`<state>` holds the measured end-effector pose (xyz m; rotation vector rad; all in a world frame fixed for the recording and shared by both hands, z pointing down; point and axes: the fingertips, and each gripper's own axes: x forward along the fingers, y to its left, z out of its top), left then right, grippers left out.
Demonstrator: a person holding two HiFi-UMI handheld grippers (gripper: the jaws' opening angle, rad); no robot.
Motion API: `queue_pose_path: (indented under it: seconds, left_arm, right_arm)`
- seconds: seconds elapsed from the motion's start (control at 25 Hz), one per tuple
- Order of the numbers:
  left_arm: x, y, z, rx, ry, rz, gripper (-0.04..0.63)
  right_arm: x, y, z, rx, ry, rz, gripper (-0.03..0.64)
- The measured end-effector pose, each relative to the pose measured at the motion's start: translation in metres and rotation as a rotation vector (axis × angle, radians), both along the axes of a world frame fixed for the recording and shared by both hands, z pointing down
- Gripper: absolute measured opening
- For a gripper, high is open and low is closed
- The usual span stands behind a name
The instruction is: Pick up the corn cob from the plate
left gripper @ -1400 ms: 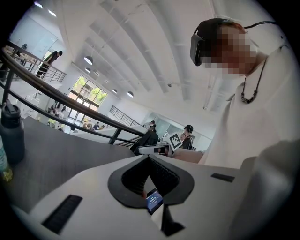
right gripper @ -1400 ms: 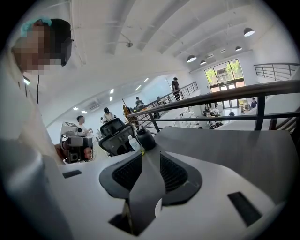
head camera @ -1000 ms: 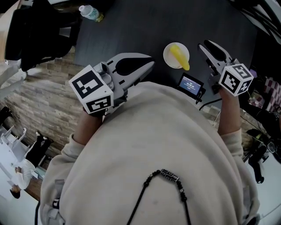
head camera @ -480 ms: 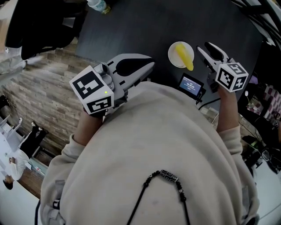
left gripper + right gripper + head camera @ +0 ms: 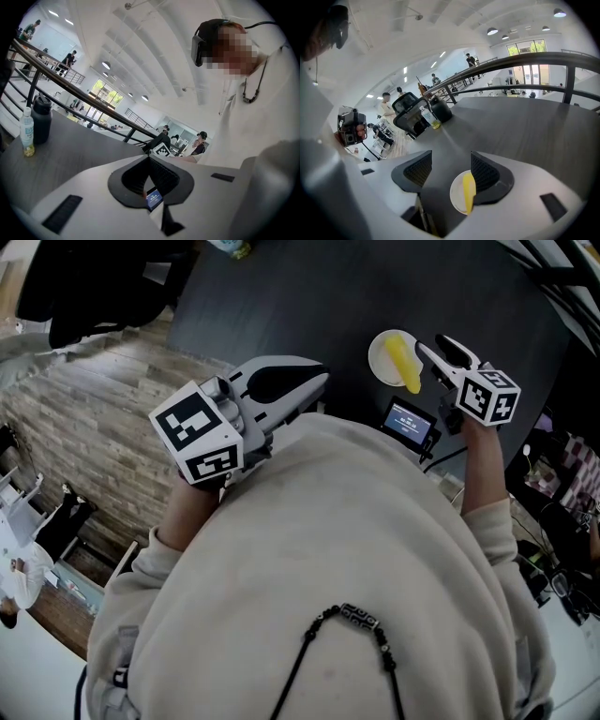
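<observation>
A yellow corn cob (image 5: 405, 367) lies on a small white plate (image 5: 382, 354) on the dark table (image 5: 309, 296). My right gripper (image 5: 439, 352) hovers just right of the plate, its jaws opening with nothing gripped. In the right gripper view the corn cob (image 5: 468, 190) and plate (image 5: 457, 194) show below and beyond the right gripper (image 5: 450, 171), close to the right-hand pad (image 5: 484, 171). My left gripper (image 5: 322, 381) is held near the person's chest, away from the plate, with its tips together and empty. The left gripper (image 5: 150, 158) shows the same in its own view.
A small device with a blue screen (image 5: 409, 420) sits at the table's near edge below the plate. A clear bottle (image 5: 425, 117), a dark flask (image 5: 440, 110) and a black chair (image 5: 408, 115) are at the table's far end. A railing (image 5: 543, 58) runs along the far side.
The right gripper has sunk and closed in on the plate, and its jaws have spread wider. The left gripper has stayed put.
</observation>
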<state>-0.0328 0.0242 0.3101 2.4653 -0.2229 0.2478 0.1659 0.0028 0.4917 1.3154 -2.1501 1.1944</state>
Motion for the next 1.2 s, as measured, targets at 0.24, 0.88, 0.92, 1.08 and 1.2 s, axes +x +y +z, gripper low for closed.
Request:
queue_pose_path:
  seconds: [0.24, 0.88, 0.92, 1.08, 1.2]
  left_arm:
    - [-0.001, 0.004, 0.004, -0.005, -0.011, -0.024, 0.006]
    - [-0.011, 0.008, 0.010, -0.024, -0.028, -0.084, 0.006]
    - [-0.012, 0.008, 0.011, -0.025, -0.030, -0.089, 0.006]
    - [-0.012, 0.011, 0.012, -0.024, -0.038, -0.102, 0.006]
    - [-0.013, 0.013, 0.013, -0.023, -0.043, -0.108, 0.006]
  right_arm:
    - [0.003, 0.004, 0.029, -0.053, 0.004, -0.016, 0.264]
    - [0.002, 0.018, 0.096, -0.186, 0.038, -0.072, 0.295]
    - [0.002, 0.019, 0.098, -0.195, 0.042, -0.076, 0.296]
    - [0.004, 0.022, 0.110, -0.221, 0.054, -0.090, 0.302]
    - [0.005, 0.024, 0.117, -0.240, 0.068, -0.098, 0.305]
